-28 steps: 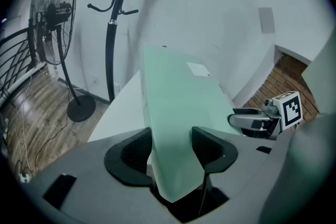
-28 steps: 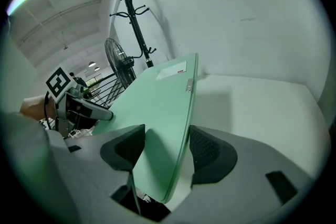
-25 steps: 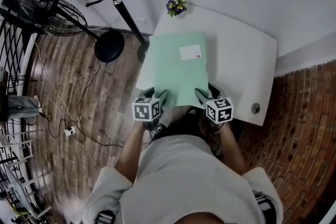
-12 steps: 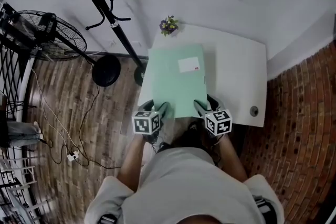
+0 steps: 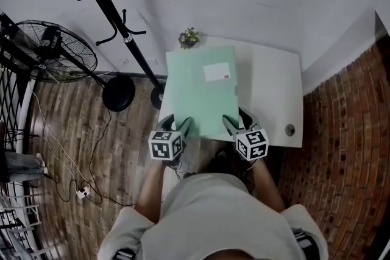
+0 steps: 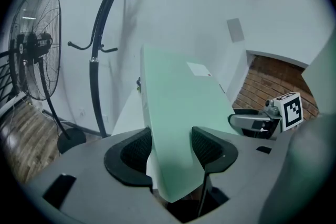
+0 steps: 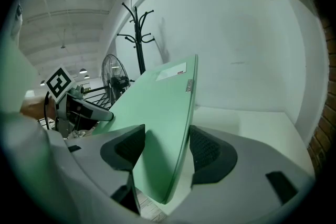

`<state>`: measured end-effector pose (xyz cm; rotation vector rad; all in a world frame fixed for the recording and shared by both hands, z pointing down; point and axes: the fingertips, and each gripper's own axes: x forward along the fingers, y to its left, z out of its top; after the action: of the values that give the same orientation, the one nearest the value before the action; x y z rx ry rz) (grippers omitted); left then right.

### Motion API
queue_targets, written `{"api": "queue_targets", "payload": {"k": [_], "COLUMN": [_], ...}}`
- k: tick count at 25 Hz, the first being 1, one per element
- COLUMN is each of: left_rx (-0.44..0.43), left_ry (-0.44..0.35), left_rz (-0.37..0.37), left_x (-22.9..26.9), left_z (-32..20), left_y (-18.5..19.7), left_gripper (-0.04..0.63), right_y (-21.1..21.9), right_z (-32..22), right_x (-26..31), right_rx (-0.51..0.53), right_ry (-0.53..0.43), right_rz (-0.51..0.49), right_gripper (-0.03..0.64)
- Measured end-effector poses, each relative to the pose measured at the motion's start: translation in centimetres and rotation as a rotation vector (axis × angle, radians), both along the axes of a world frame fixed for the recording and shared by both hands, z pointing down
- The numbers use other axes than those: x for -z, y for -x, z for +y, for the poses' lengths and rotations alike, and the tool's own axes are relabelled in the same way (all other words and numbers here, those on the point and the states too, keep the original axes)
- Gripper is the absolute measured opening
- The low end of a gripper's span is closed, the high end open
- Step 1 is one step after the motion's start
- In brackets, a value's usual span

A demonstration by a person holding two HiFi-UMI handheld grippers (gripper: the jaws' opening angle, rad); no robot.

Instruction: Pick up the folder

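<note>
A pale green folder (image 5: 201, 94) with a white label is held off the white table (image 5: 274, 94), tilted, its far end towards the wall. My left gripper (image 5: 183, 126) is shut on the folder's near left corner and my right gripper (image 5: 234, 122) is shut on its near right corner. In the left gripper view the folder (image 6: 178, 107) runs between the jaws of the left gripper (image 6: 172, 147). The right gripper view shows the folder (image 7: 157, 107) clamped on edge in the right gripper (image 7: 167, 147), above the table (image 7: 252, 123).
A small flower pot (image 5: 188, 38) stands at the table's far left corner. A black coat rack (image 5: 116, 15) with a round base (image 5: 119, 93) and a standing fan (image 5: 55, 52) are at the left. A cable hole (image 5: 290, 129) sits near the table's right front.
The folder has risen from the table in both grippers and now covers the table's left edge. Both grippers kept their hold on its near corners.
</note>
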<state>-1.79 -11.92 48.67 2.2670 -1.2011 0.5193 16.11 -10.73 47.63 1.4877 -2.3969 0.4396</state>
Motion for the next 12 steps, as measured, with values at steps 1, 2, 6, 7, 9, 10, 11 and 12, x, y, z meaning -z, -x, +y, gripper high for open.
{"api": "queue_targets", "payload": {"k": [1, 2, 6, 7, 9, 10, 11, 12], "left_rx": [-0.003, -0.005, -0.012, -0.014, -0.019, -0.022, -0.025, -0.027], "left_ry": [-0.011, -0.023, -0.074, -0.089, -0.121, -0.138, -0.154, -0.167], "left_rz": [0.000, 0.001, 0.004, 0.004, 0.005, 0.005, 0.004, 0.004], "left_x": [0.3, 0.6, 2.0, 2.3, 3.1, 3.5, 3.8, 4.2], "left_z": [-0.1, -0.2, -0.6, -0.8, -0.9, -1.0, -1.0, -1.0], "left_y": [0.0, 0.0, 0.0, 0.0, 0.0, -0.1, -0.1, -0.2], "left_gripper": [0.255, 0.255, 0.253, 0.253, 0.253, 0.253, 0.253, 0.253], "right_y": [0.0, 0.0, 0.0, 0.1, 0.0, 0.0, -0.1, -0.2], "right_z": [0.0, -0.1, -0.3, -0.3, -0.4, -0.3, -0.3, -0.3], "right_x": [0.3, 0.6, 2.0, 2.4, 3.2, 3.5, 3.8, 4.1], "right_rx": [-0.004, -0.007, -0.016, -0.018, -0.022, -0.024, -0.027, -0.029], "right_ry": [-0.010, -0.022, -0.082, -0.097, -0.127, -0.140, -0.152, -0.162], "right_rz": [-0.001, -0.001, 0.007, 0.009, 0.010, 0.011, 0.012, 0.014], "right_gripper": [0.265, 0.265, 0.267, 0.265, 0.265, 0.265, 0.265, 0.265]}}
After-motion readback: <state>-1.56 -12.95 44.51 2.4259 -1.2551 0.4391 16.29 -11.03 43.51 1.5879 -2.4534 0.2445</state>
